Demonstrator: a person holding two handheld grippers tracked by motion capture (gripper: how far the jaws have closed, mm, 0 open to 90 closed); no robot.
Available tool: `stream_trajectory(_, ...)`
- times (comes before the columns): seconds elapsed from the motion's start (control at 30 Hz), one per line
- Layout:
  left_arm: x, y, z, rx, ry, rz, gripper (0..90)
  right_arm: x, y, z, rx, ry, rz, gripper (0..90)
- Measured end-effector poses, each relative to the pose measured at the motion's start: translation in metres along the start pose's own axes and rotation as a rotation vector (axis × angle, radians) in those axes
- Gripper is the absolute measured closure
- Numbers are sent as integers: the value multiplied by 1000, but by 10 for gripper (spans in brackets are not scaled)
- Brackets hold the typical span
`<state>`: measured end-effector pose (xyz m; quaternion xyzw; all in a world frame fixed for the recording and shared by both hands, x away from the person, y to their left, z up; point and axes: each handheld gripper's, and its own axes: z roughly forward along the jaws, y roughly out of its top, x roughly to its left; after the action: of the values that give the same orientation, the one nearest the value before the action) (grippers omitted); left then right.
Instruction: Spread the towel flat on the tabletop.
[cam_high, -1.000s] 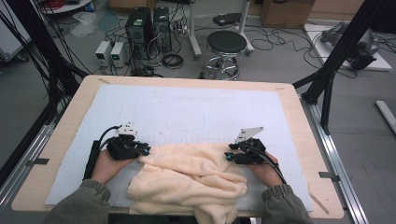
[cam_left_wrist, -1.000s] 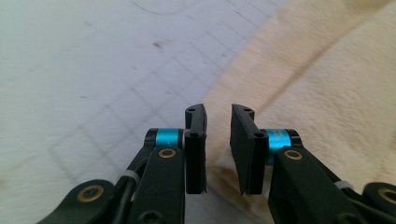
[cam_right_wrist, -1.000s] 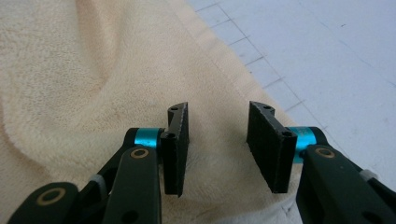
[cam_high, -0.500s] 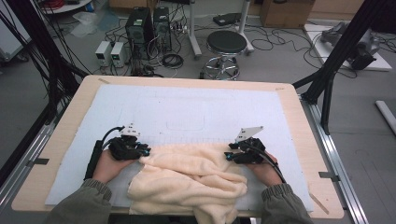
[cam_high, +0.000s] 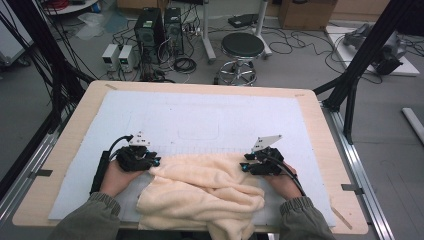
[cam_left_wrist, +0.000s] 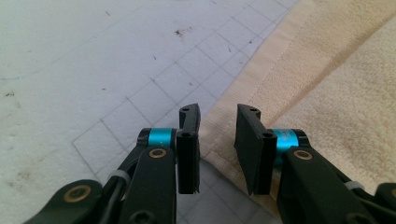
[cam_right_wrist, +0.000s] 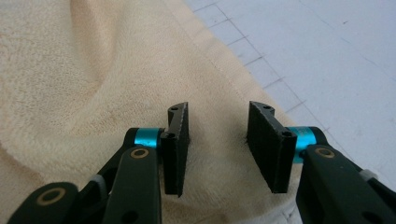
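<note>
Left gripper view: jaws just opening, parted over the towel (cam_left_wrist: 327, 93) hem, unclamped.

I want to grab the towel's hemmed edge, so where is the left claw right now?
In the high view the left claw sits at the towel's left corner on the white mat, jaws apart astride the hem.

A grey floor (cam_high: 300, 60) strewn with cables is seen beyond the table (cam_high: 310, 107), where a black stool (cam_high: 242, 47) and computer towers (cam_high: 159, 25) are placed
</note>
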<state>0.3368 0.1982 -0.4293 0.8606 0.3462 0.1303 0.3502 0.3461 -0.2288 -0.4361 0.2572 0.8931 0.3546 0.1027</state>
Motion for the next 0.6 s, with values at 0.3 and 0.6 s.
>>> stream_trajectory(0.3,-3,-3,3,-24,20,-6,827,0,4,3,7,34,16,800)
stream_trajectory(0.6,1,-2,-6,-56,24,-29,874,0,8,1,1,42,-4,853)
